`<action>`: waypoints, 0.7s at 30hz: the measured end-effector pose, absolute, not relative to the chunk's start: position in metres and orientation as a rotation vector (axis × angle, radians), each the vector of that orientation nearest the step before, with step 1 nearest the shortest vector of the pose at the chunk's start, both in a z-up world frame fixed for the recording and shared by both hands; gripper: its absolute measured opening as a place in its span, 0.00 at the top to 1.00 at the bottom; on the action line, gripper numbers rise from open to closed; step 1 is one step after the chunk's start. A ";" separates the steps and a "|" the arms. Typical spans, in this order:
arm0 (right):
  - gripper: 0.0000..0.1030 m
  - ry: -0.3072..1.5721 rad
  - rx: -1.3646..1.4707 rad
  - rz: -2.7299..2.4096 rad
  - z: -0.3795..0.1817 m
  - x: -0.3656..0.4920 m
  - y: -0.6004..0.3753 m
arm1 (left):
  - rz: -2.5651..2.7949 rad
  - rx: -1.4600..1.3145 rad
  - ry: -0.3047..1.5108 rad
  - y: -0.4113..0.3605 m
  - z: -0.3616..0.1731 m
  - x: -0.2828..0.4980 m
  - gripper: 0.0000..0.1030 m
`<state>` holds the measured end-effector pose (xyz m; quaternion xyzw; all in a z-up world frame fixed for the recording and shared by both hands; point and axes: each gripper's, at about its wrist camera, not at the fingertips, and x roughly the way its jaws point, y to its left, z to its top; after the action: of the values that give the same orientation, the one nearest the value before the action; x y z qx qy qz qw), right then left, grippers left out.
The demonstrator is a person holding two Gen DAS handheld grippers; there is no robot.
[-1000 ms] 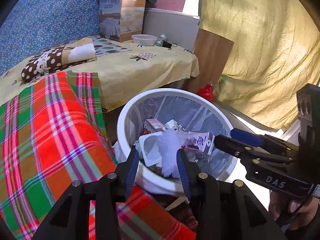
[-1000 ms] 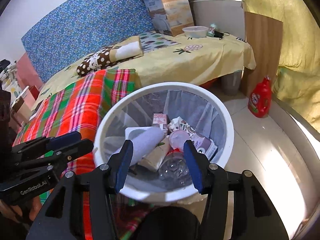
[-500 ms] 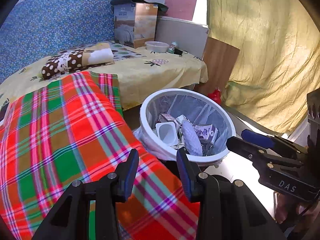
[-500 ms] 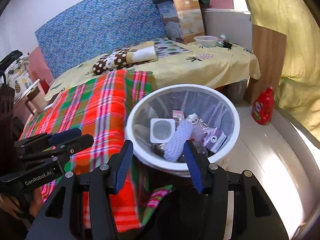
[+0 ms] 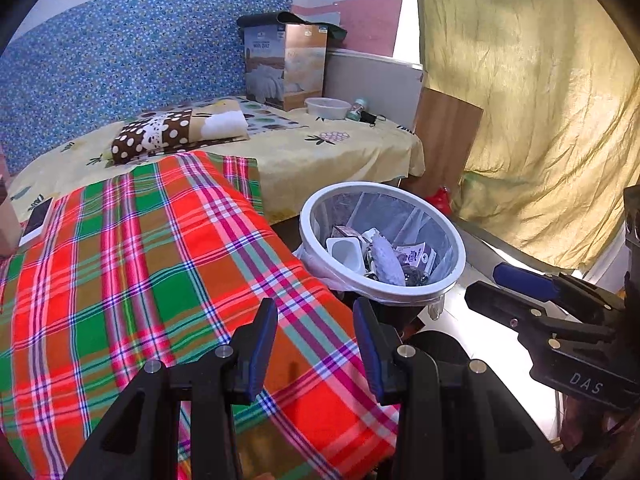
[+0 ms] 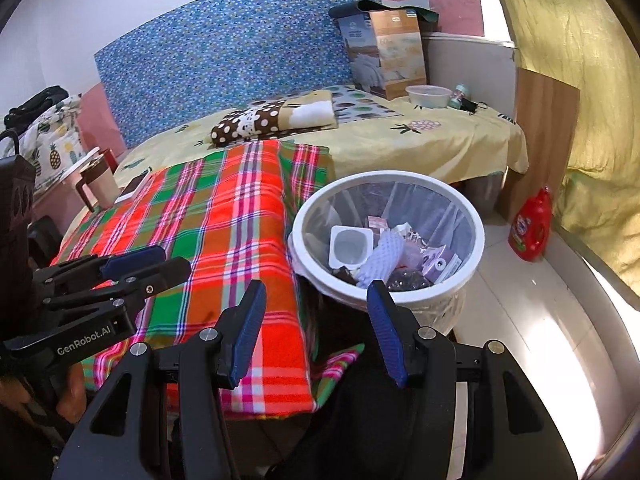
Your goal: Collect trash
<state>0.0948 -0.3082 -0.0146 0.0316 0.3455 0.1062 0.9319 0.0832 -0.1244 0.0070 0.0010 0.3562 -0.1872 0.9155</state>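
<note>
1. The bed point(image 6: 420, 148) is filling the far half of the room, with a yellow sheet, a blue patterned headboard point(image 6: 240, 40) behind it and a yellow curtain point(image 5: 540, 100) hanging at the right. A plaid blanket point(image 5: 140, 260) is lying across the near left part.
2. The white trash bin point(image 6: 476, 240) is standing on the floor just right of the blanket; the collected trash is sitting inside it: a foam fruit net point(image 6: 380, 256), a white plastic cup point(image 6: 350, 246) and small cartons point(image 6: 440, 264).
3. The left claw point(image 5: 316, 344) is hovering wide and empty over the blanket's near edge; the right claw point(image 6: 316, 328) is gaping wide and empty too, near the bin's rim.
4. Risk: the bin is sitting close to both claws, so a careless sweep is likely to be knocking it over and spilling the trash.
5. Risk: the bowl point(image 6: 427, 95) and small bottle point(image 6: 458, 96) on the far bed are probably not trash; grabbing them would be a mistake.
6. A red detergent bottle point(image 6: 530, 226) is standing on the floor at the right, easy to be bumping.
</note>
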 end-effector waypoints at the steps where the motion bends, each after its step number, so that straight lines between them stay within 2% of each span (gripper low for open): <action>1: 0.47 0.707 0.064 0.218 -0.015 0.094 -0.308 | -0.387 -0.002 0.732 -0.123 0.007 0.081 0.62; 21: 0.47 0.704 0.062 0.225 -0.014 0.086 -0.300 | -0.367 -0.013 0.726 -0.118 0.007 0.072 0.62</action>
<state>0.0864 -0.2998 -0.0143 0.0301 0.3440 0.1101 0.9320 0.0721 -0.1185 0.0066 -0.0062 0.3533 -0.1783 0.9184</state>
